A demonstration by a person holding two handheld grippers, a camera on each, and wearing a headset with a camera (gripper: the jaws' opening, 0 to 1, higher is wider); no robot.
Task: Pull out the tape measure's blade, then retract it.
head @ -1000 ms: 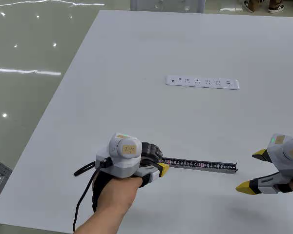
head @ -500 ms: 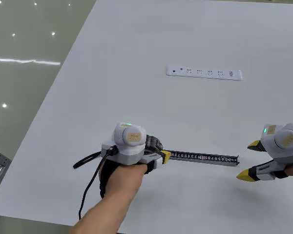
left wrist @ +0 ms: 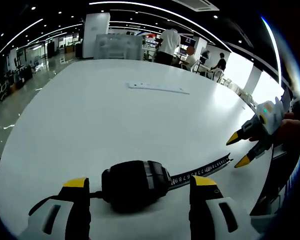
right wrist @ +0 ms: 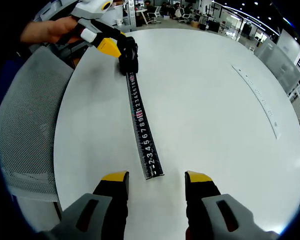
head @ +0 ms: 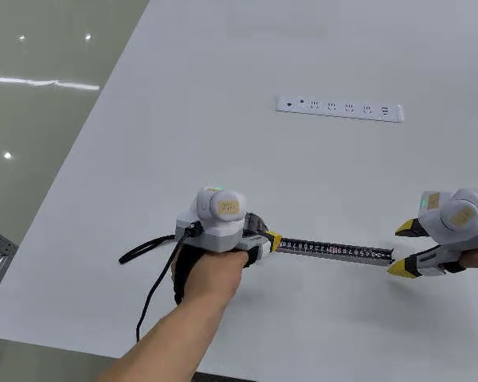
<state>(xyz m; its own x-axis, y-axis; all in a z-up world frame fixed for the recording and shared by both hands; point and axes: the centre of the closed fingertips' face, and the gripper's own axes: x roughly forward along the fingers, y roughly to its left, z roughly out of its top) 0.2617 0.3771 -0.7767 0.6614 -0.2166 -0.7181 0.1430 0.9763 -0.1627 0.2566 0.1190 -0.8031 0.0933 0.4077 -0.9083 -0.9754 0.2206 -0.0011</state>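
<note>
Head view, looking down on a white table (head: 223, 119). The tape measure (right wrist: 128, 52) sits low in the frame, just left of centre. Its blade (right wrist: 142, 127) is drawn out and lies flat on the table, running toward the right edge.

My left gripper (left wrist: 140, 182) is at the case. In the left gripper view its yellow-tipped jaws are spread wide on either side of the black case, with a gap on each side. I read this as bracketing the case to keep it from sliding, not clamping it.

My right gripper (right wrist: 156, 176) comes in from the right edge of the head view and points left at the blade's free end. Its jaws are spread too. In the right gripper view the blade's tip lies just ahead of the two tips and between them, and neither tip touches it. Facing each other along the blade, the two grippers line up with the direction of pull. I judge the blade is out and the retraction not yet done.

The forearm rises from the bottom centre of the head view. The hand (head: 211, 274) is wrapped around the left gripper's handle, and a black cable (head: 147, 248) trails off to the left. The right gripper is held level, one tip above the other in the frame.

A white power strip (head: 339, 109) lies well apart, in the upper right.
</note>
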